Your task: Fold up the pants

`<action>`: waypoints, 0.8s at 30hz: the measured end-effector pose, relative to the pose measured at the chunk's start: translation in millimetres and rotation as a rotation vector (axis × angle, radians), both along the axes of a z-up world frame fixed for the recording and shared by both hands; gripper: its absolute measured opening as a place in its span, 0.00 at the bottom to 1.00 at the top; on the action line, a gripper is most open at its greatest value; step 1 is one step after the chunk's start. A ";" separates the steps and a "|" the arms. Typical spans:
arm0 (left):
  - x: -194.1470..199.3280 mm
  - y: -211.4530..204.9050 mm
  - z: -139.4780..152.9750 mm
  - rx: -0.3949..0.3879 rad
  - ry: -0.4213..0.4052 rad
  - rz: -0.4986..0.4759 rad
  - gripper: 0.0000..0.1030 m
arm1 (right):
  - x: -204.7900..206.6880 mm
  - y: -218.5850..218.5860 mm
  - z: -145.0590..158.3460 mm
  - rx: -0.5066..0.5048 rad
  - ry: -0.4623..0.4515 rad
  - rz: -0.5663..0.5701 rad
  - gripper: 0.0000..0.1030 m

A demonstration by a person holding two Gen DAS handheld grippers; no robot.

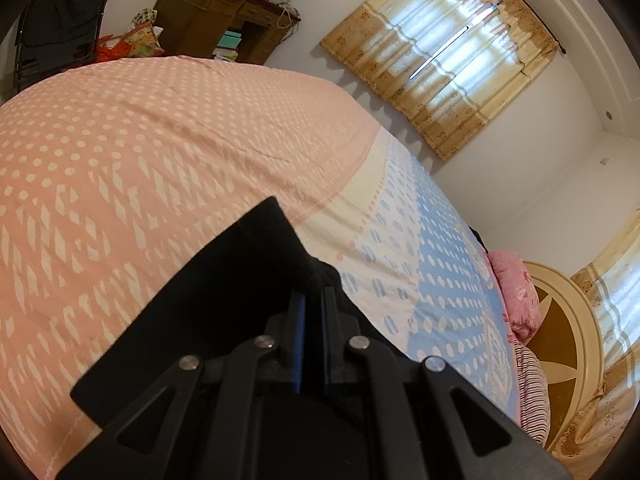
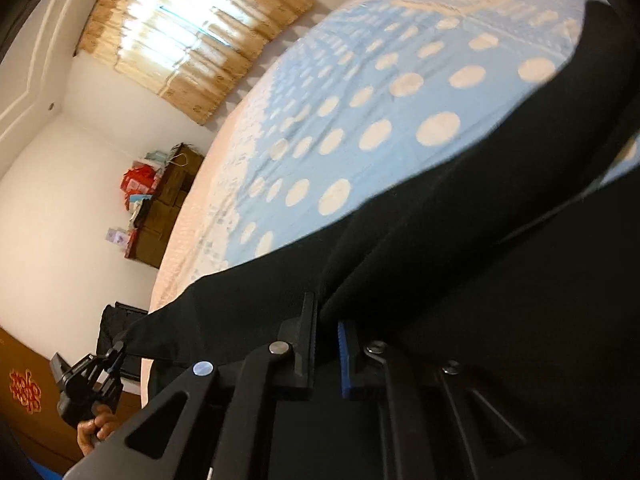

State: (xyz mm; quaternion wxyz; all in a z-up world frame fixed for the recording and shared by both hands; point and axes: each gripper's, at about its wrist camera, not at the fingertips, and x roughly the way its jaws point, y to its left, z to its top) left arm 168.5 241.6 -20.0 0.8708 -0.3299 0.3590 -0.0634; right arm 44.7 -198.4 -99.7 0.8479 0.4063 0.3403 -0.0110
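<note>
The black pants [image 1: 224,280] lie stretched over a bed sheet [image 1: 160,140] patterned in pink and blue. My left gripper [image 1: 314,296] is shut on one end of them, with a flat flap of cloth sticking out past the fingers. In the right wrist view the pants [image 2: 460,208] run as a long dark band across the blue dotted sheet [image 2: 360,100]. My right gripper [image 2: 326,316] is shut on a fold of that cloth. The left gripper [image 2: 117,354] shows at the lower left, held by a hand [image 2: 94,428] and pinching the far end of the pants.
A pink pillow [image 1: 516,292] and a round cream headboard [image 1: 560,340] lie at the right of the bed. A brown desk [image 1: 224,12] piled with boxes and a black chair [image 1: 60,20] stand beyond the far edge. Curtained windows [image 1: 440,52] line the wall.
</note>
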 end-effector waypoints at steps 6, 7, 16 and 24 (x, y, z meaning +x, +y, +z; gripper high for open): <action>-17.5 17.1 10.2 -0.030 -0.015 0.014 0.07 | -37.3 -1.0 47.7 -0.061 -0.124 0.036 0.06; -23.3 19.6 12.3 -0.034 -0.018 0.011 0.07 | -45.2 -1.7 53.0 -0.058 -0.133 0.043 0.06; -69.4 21.2 -0.7 0.077 0.007 0.025 0.07 | -90.9 25.3 27.3 -0.140 -0.067 0.121 0.06; -79.3 24.2 -41.0 0.169 0.091 0.060 0.07 | -95.1 33.7 -9.5 -0.180 0.014 0.143 0.06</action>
